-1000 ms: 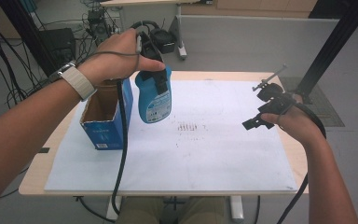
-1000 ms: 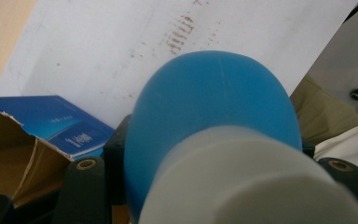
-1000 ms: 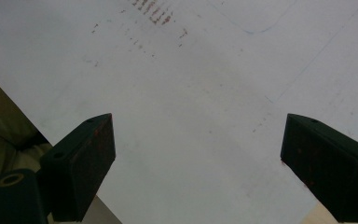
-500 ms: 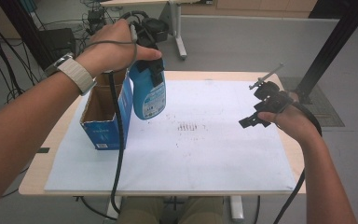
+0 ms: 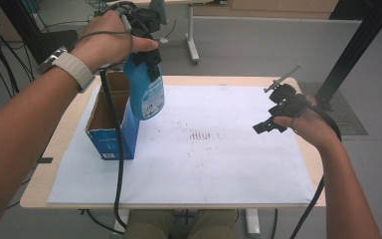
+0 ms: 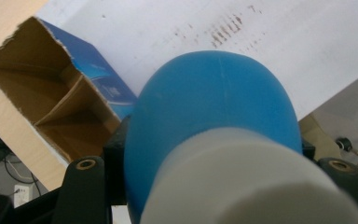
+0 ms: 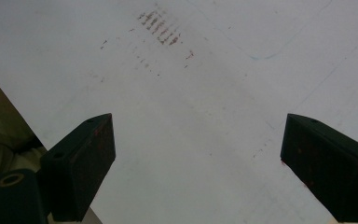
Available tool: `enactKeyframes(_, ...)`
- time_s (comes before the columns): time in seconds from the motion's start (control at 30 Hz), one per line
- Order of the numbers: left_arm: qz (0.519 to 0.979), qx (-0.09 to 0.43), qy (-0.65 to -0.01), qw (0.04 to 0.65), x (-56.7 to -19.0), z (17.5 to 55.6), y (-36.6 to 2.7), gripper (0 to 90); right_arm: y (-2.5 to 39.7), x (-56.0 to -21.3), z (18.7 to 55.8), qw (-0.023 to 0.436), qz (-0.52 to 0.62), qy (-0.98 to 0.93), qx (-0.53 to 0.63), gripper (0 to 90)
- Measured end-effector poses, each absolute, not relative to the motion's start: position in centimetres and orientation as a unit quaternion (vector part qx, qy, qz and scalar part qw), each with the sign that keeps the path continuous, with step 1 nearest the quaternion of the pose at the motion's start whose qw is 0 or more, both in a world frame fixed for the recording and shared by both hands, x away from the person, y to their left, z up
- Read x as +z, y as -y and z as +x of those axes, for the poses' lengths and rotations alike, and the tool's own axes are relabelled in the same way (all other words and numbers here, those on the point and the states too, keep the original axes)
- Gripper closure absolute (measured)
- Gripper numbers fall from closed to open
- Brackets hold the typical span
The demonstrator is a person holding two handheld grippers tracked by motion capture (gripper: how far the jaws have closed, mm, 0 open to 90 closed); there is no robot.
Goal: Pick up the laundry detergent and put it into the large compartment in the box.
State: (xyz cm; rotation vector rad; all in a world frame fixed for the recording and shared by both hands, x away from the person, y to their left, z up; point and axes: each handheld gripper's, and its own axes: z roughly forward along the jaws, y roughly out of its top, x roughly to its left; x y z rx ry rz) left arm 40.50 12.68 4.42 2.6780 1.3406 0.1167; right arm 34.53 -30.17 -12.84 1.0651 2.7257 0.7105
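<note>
So the left gripper (image 5: 146, 59) has the blue bottle (image 5: 146, 92) clamped just below its pale cap (image 6: 256, 182), jaws closed snug on either side of the neck, and the bottle hangs in the air right next to the open cardboard box (image 5: 112, 124). The box stands at the left of the white sheet (image 5: 204, 164) that covers the table (image 5: 35, 191), its top torn open and a cardboard divider (image 6: 60, 109) splitting the inside into two cells. In the left gripper view the bottle's rounded bottom points down past the box's blue wall, so it looks off to the side of the opening rather than over it.

Looks like the step here is dropping the bottle into the box. To do it well, the person probably wants to carry the bottle sideways until its base sits squarely over one cell, not over the divider, keep it upright, then lower it straight down. The cells seem narrow, so going slow and watching the torn rim helps. The box is light and could tip or slide if the bottle catches a wall.

The right gripper (image 5: 268, 123) floats above the right side of the sheet, jaws spread wide with nothing between them, well apart from the box. It might be smart to bring it over and steady the box. Let go only once the base rests on the bottom.
</note>
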Motion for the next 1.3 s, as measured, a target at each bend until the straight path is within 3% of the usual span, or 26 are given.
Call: enactKeyframes(1.3, 0.806, 0.049, -0.585, 0.07, 7.5, 41.4, -19.4, 39.3, 28.6, -13.4, 36.7, 0.058, 0.332, -0.909, 0.245, 10.0)
